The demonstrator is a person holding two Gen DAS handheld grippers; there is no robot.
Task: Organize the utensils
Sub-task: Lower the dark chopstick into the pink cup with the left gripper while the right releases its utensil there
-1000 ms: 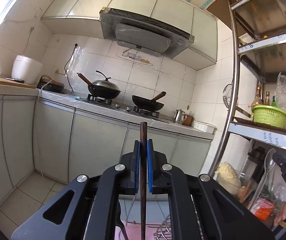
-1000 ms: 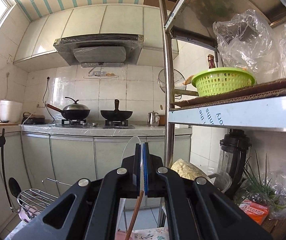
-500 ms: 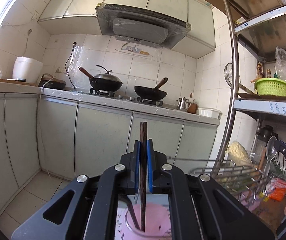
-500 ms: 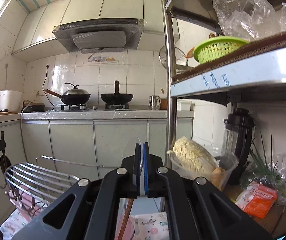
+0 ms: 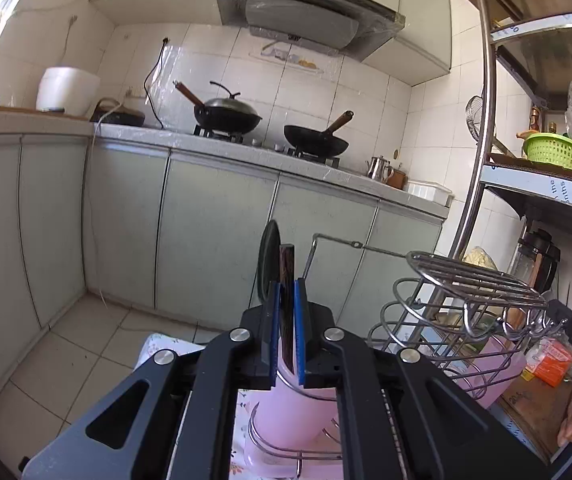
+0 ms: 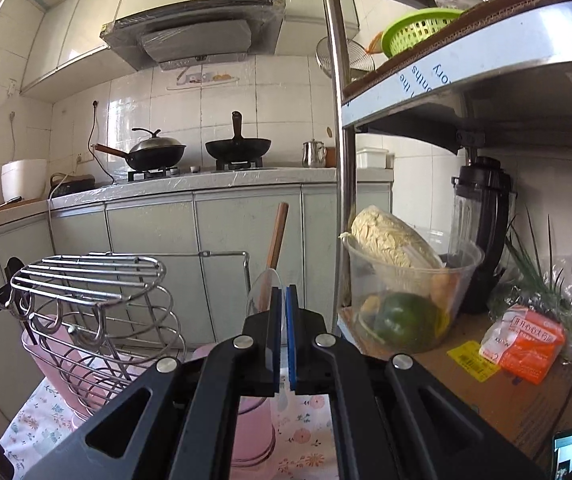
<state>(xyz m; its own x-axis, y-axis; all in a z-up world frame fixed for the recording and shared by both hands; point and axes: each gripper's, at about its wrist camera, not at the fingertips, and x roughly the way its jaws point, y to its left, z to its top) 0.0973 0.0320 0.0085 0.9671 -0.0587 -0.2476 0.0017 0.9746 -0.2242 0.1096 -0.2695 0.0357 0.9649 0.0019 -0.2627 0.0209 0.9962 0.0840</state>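
left wrist view: your left claw (image 5: 286, 320) is clamped on a dark wooden handle (image 5: 286, 280), upright between the blue pads (image 5: 273, 328). its lower end dips into the pink cup (image 5: 286, 420) at 6 o'clock. a dark round utensil head (image 5: 267, 260) sits just left of the handle. wire rack (image 5: 466, 308) at 3 o'clock.

right wrist view: your right claw (image 6: 280, 336) is closed on a clear plastic spoon (image 6: 259, 292), bowl sticking up at 11 o'clock of the pads. a light wooden handle (image 6: 275, 240) rises behind it. pink cup (image 6: 253, 432) below on the floral tabletop (image 6: 310, 440); wire rack (image 6: 93, 300) at 9 o'clock.
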